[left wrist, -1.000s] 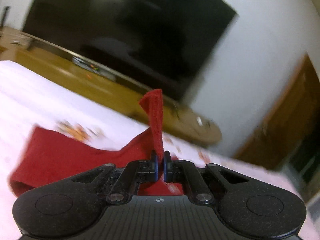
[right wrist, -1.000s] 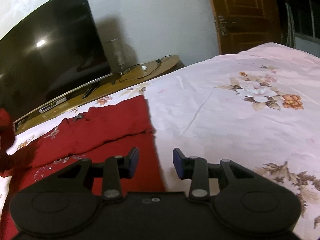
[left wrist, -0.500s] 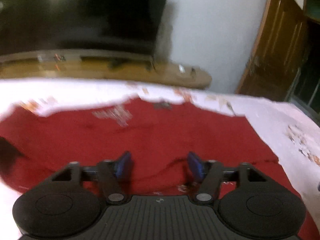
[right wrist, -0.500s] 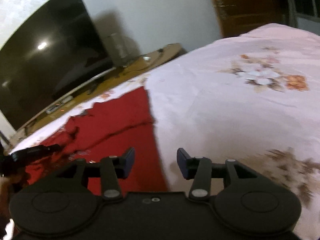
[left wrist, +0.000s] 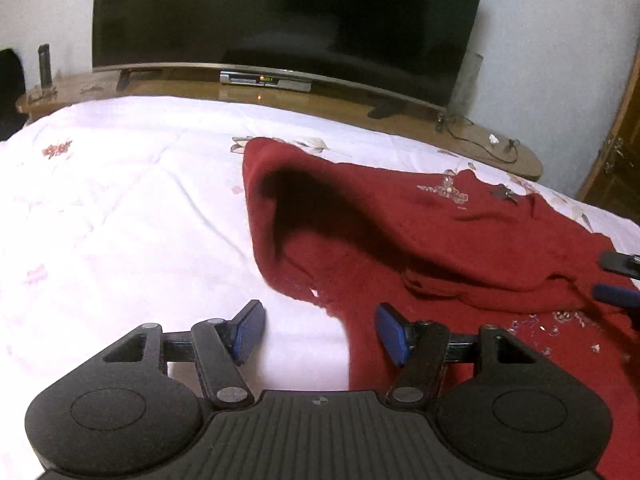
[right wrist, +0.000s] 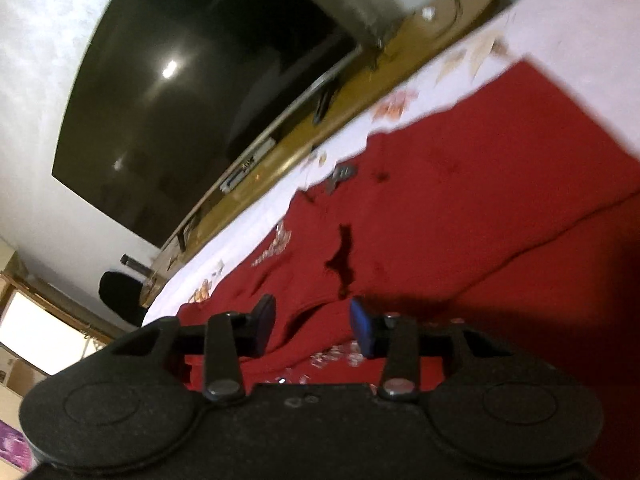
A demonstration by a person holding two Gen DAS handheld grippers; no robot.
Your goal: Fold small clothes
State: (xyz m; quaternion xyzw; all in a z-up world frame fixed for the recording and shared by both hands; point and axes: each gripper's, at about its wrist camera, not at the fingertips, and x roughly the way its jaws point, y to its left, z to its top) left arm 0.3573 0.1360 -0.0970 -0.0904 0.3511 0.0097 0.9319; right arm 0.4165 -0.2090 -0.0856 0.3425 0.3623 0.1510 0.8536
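Observation:
A dark red garment (left wrist: 440,232) with shiny beadwork lies spread on the white floral bedsheet (left wrist: 120,220), with a fold running across it. My left gripper (left wrist: 320,332) is open at the garment's near left edge. One blue pad is over the sheet and the other over the cloth, and nothing is pinched. My right gripper (right wrist: 312,326) hangs low over the red garment (right wrist: 500,200), tilted, its jaws closing. A ridge of red cloth lies below the gap, and the pads do not press on it. Its fingertips (left wrist: 616,294) show at the right edge of the left wrist view.
A large dark television (left wrist: 280,20) stands on a long wooden bench (left wrist: 400,120) beyond the bed, with a set-top box (left wrist: 264,80) under it. A wooden door (left wrist: 624,152) is at the far right. A black chair (right wrist: 120,300) sits past the bed's far corner.
My left gripper has let go of the red cloth it pinched, opened wide and dropped to the garment's left edge. My right gripper has swung left over the garment and rolled.

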